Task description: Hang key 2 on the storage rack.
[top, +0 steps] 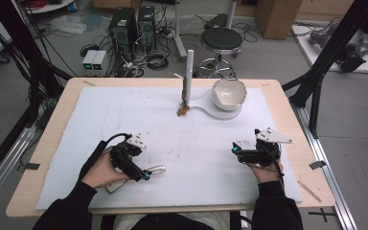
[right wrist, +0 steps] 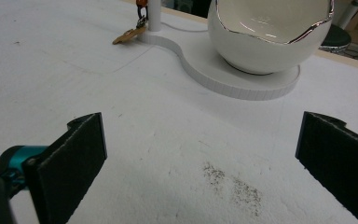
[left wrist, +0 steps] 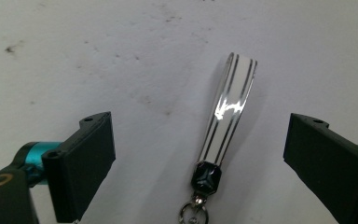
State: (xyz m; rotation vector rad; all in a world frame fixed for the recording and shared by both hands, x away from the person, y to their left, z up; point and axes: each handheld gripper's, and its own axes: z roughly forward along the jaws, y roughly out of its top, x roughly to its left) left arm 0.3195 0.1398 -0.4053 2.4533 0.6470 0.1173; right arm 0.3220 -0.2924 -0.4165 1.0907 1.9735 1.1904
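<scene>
The key strap [left wrist: 228,112] lies untouched between the left claw's [left wrist: 198,149] wide-apart jaws.

The left gripper [top: 146,175] sits low at seven o'clock on the table, its jaws wide apart and pointing toward four o'clock, held in the left hand [top: 100,171]; the right gripper [top: 235,149] rests at five o'clock, jaws spread wide, aimed toward nine o'clock, gripped by the right hand [top: 264,171]; both dark sleeves enter from six o'clock.

sleeves: black, long | left gripper [top: 146,175]: black body, teal joint, brass screw, black cable | right gripper [top: 234,150]: black body, grey three-cornered plate | jaws: flat black rectangular pads
</scene>
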